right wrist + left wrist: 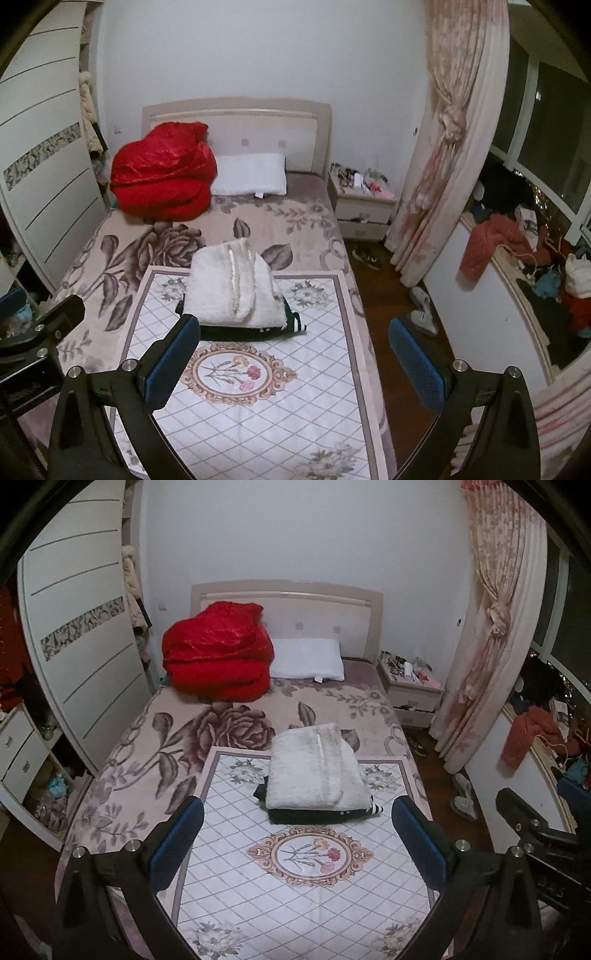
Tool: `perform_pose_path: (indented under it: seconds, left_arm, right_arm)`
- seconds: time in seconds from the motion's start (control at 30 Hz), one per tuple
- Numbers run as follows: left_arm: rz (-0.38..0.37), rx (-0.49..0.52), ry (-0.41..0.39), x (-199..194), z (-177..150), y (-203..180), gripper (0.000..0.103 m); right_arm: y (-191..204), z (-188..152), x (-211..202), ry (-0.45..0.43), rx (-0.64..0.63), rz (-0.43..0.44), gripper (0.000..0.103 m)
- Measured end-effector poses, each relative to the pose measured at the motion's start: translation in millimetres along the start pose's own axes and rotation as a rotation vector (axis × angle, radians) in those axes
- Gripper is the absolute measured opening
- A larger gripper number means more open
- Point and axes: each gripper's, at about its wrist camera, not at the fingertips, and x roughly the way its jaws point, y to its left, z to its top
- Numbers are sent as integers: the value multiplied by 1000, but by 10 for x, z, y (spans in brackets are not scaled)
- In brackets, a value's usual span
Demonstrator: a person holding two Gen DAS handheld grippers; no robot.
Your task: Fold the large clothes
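A folded white fluffy garment (pixel 317 768) lies on top of a folded black garment (pixel 317 815) on the patterned mat (pixel 258 886) on the bed. The stack also shows in the right wrist view (pixel 232 288), with the black garment (pixel 258 332) under it. My left gripper (pixel 297 834) is open and empty, held above the mat just in front of the stack. My right gripper (pixel 293 356) is open and empty, to the right of the left one and just short of the stack. The right gripper's body shows at the right edge of the left wrist view (pixel 532 823).
A red quilt (pixel 218 653) and a white pillow (pixel 306 659) lie at the head of the bed. A wardrobe (pixel 81 657) stands left, a nightstand (pixel 410 690) and curtain (pixel 480 646) right. Shoes (pixel 365 256) lie on the floor. Clothes pile on the window ledge (pixel 517 258).
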Motion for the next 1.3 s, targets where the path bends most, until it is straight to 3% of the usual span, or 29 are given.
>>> perform_pose_path:
  seconds: [0.43, 1.3]
  left_arm:
    - [16, -9, -40, -400, -81, 13, 103]
    - [64, 18, -76, -595, -145, -16, 103]
  right_arm:
    - [-60, 22, -664, -73, -2, 17, 103]
    - [-122, -51, -989, -92, 15, 56, 103]
